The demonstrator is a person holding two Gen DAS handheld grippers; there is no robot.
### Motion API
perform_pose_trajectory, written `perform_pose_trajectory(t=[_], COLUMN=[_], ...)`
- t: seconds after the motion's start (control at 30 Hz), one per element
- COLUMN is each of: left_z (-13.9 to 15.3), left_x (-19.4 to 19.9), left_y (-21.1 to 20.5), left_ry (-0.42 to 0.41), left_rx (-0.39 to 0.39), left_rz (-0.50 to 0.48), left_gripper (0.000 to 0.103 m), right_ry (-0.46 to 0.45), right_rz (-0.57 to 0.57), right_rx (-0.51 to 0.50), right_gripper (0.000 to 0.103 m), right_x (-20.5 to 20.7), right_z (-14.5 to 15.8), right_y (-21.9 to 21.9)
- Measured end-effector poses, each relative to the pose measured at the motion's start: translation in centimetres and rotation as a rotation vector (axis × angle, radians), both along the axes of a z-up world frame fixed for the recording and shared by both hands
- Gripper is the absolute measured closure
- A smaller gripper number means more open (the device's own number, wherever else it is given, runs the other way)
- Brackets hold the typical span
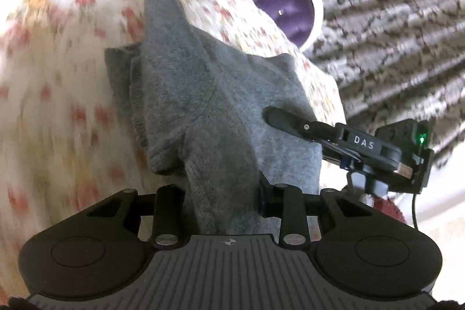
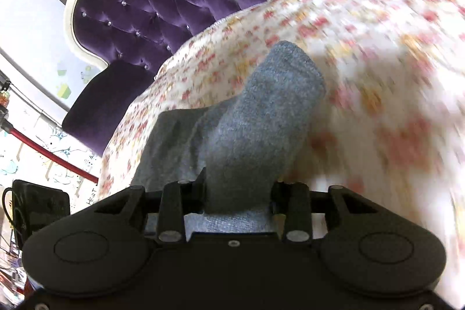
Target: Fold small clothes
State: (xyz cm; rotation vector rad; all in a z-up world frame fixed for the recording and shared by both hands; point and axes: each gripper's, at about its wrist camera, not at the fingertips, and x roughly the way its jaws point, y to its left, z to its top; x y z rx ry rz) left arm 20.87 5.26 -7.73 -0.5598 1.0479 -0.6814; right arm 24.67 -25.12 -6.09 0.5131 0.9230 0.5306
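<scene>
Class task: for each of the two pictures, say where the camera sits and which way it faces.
Left wrist: on the left gripper, looking forward and down over the grey cloth it grips on the floral bedspread; the right gripper reaches in from the right.
Right wrist: on the right gripper, facing the purple headboard; cloth between its fingers.
Shared: cloth, bedspread, headboard.

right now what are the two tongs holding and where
Both tongs grip the grey garment: the left tongs and the right tongs each pinch a bunched fold at its near end.
</scene>
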Motion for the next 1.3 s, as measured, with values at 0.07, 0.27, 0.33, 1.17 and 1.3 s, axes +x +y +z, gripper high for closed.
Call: perform_pose_trajectory(t=[0.07,0.27,0.33,1.17,1.3], left_z=[0.0,-0.2,0.5,0.4,1.1], left_x=[-2.0,-5.7,-6.7,-1.4,-2.5], left_y=[-0.5,0.4,0.9,-1.8,-0.1], left_ry=[-0.010,-0.090,-0.137,-0.348,-0.324], left_rx=[0.017,0.134,0.203,0.489,0.460], left_rz=[-0.010,0.060,0.090,0.281,0.299], left_gripper=[0.069,0.064,0.062,0.055,0.047], right_ry=[0.002,-0.036,-0.072,-0.260,-0.230], right_rz=[-0.007,-0.051,-0.108,-0.128,-0.185], right_rx=[-0.003,-0.088,-0.158,-0.396,-0.358], right_gripper=[0.054,0.038,0.029,0.064,0.053], right_x=[-2.6,-6.8,-7.6,-4.2,-4.9], right_z=[-0.1,-0.3,-0.3,0.3,-0.1], right_y=[-0.7,-1.2,-1.7,1.3,-0.7])
